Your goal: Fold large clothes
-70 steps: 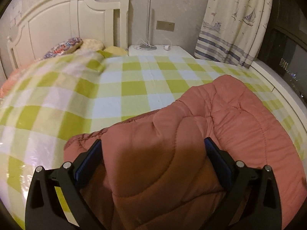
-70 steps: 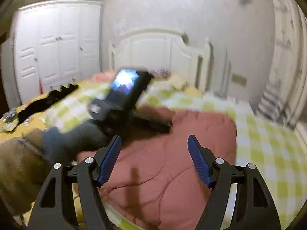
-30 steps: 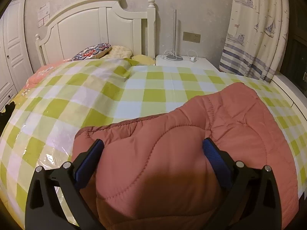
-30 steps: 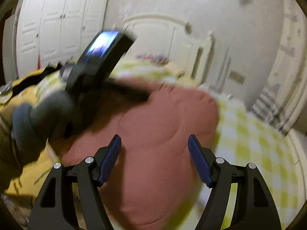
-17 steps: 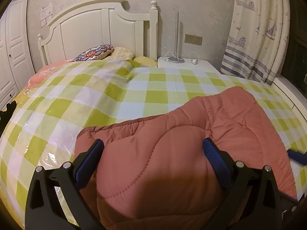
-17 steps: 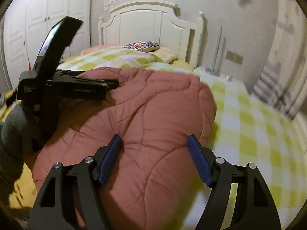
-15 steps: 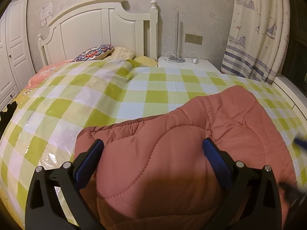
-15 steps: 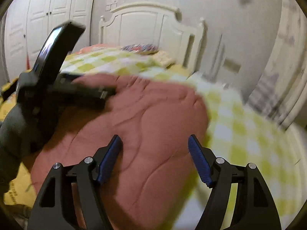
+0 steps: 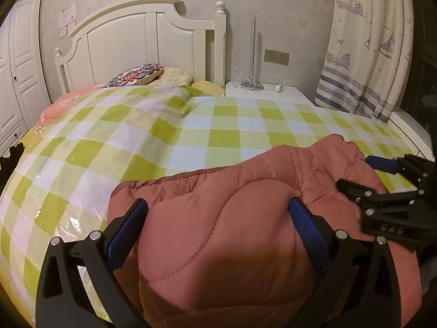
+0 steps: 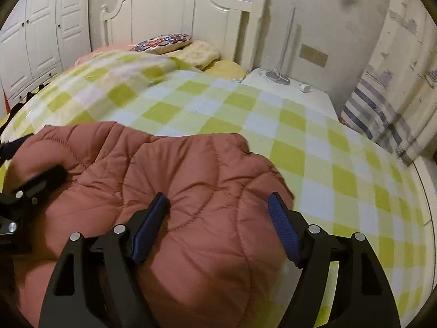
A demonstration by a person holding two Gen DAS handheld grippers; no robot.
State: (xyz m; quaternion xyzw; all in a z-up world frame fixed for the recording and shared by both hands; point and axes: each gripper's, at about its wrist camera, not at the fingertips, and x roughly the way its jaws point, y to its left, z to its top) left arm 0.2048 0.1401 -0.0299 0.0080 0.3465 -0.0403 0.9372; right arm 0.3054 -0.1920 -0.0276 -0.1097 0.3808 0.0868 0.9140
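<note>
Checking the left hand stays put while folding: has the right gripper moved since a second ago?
Yes. In the left wrist view the right gripper has come in from the right edge onto the pink jacket, below the curtain.

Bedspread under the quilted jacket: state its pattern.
The bedspread has a yellow-green, white and pale blue check, clearest in the left wrist view.

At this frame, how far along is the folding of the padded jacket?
Done: the red quilted jacket lies bundled in a compact mound on the checked bedspread, apparently folded over. In hand: both the left gripper and right gripper straddle it with jaws wide, neither visibly clamping. Left: probably tidying; edges look uneven, and the result can't be judged.
</note>
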